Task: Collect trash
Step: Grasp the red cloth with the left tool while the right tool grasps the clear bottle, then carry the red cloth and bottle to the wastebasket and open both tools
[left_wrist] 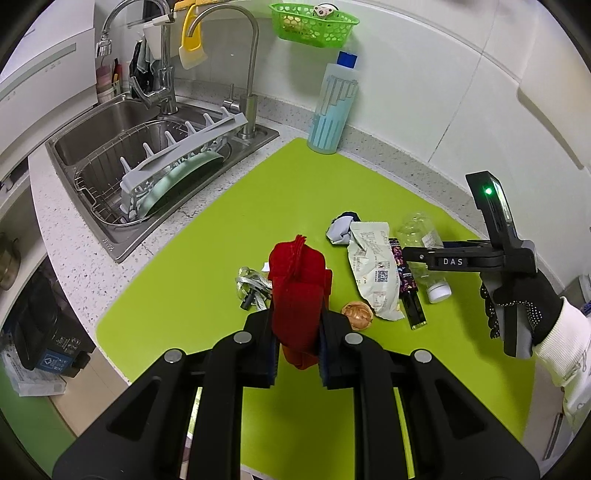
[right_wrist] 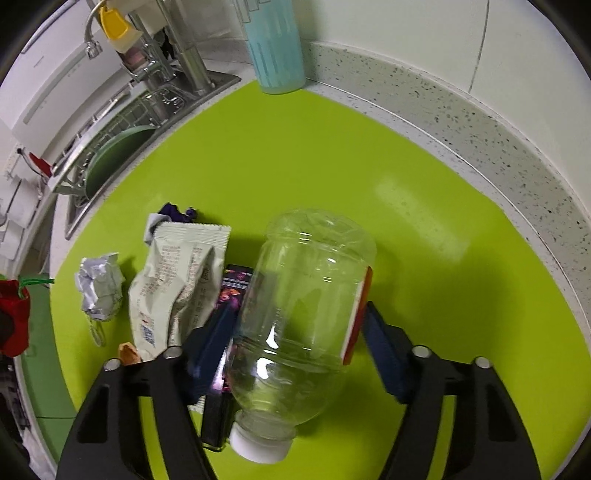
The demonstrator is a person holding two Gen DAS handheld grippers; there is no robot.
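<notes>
So the trash sits in a little heap on the green mat [left_wrist: 229, 206] that covers the speckled surface [left_wrist: 74, 266]. In the heap: a crumpled white wrapper [left_wrist: 373, 269], a dark purple packet [left_wrist: 406, 284] right beside it, a wad of grey and blue stuff [left_wrist: 341, 227] at the far end, a brown nut-like thing [left_wrist: 357, 315] at the near end, and some silvery foil scraps [left_wrist: 253, 286] off to the left. A clear bottle [right_wrist: 306, 314] with a white cap lies on its side, on the right of the pile, touching the purple packet.

Around it: sink [left_wrist: 110, 125] with a dish rack [left_wrist: 177, 162] far left, a tall blue bottle [left_wrist: 332, 107] at the far edge of the mat against the wall, and a green basket [left_wrist: 314, 24] hung above it.

The left gripper [left_wrist: 297, 343] points down at a slant, its jaws nearly closed and clamped on a red cloth thing [left_wrist: 297, 295], lifted clear of the mat.

The right gripper [right_wrist: 295, 354] comes in from the right, held by a gloved hand [left_wrist: 517, 306] with a white sleeve, tilted steeply down over the bottle. Its jaws stand about half open, one on each side of the bottle's body; the left pad sits tight against bottle and packet, but whether the right pad actually presses I can't tell.
</notes>
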